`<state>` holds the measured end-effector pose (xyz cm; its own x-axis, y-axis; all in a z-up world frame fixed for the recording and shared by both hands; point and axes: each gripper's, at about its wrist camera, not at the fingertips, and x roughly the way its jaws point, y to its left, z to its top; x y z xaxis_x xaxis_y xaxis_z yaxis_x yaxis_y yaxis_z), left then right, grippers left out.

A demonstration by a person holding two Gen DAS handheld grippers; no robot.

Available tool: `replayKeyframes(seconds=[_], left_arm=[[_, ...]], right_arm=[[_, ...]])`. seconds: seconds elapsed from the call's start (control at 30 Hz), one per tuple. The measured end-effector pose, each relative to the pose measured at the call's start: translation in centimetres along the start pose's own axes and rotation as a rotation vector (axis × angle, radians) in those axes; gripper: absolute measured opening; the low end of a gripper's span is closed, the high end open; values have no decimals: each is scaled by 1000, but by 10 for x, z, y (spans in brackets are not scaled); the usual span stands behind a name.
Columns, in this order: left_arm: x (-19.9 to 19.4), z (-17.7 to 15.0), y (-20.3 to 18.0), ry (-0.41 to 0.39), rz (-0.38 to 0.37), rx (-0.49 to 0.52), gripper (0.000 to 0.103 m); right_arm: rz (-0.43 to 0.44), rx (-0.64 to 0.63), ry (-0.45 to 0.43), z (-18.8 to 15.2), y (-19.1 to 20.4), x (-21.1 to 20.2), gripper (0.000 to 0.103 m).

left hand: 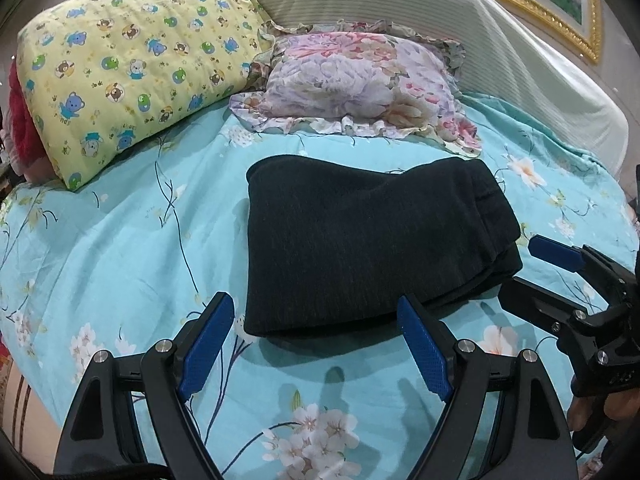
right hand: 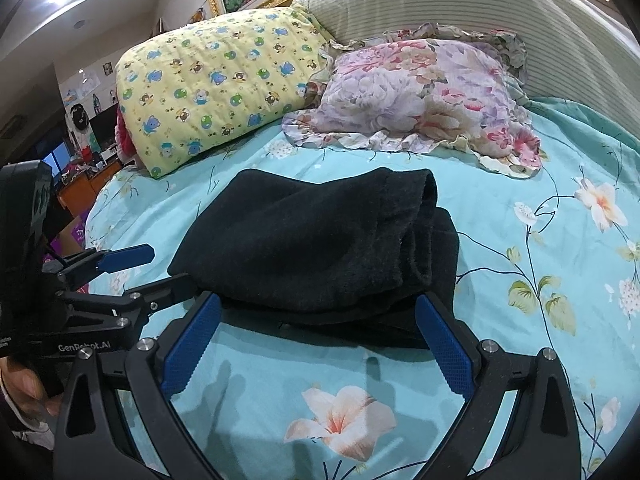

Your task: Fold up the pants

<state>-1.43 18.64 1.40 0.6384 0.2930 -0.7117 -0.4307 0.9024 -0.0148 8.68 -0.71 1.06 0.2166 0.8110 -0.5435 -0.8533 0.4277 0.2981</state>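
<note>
The black pants point(left hand: 360, 240) lie folded into a compact stack on the turquoise floral bedsheet point(left hand: 120, 248). They also show in the right wrist view point(right hand: 312, 248), with the layered open edges at the right. My left gripper point(left hand: 316, 316) is open and empty, hovering just in front of the stack's near edge. My right gripper point(right hand: 318, 312) is open and empty at the stack's near edge, fingers apart on either side of it. The right gripper also shows in the left wrist view point(left hand: 520, 268), and the left gripper in the right wrist view point(right hand: 160, 268).
A yellow bear-print pillow point(left hand: 132, 76) lies at the back left and a floral ruffled pillow point(left hand: 360, 84) behind the pants. A striped headboard cushion point(left hand: 400, 4) stands behind them. The bed's left edge point(left hand: 24, 380) drops away.
</note>
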Motion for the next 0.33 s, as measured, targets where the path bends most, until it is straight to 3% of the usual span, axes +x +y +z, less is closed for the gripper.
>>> replayKeyframes(seconds=[0.33], left_arm=[[6, 8, -6, 26, 17, 6, 84]], right_arm=[[-3, 32, -28, 1, -9, -7, 101]])
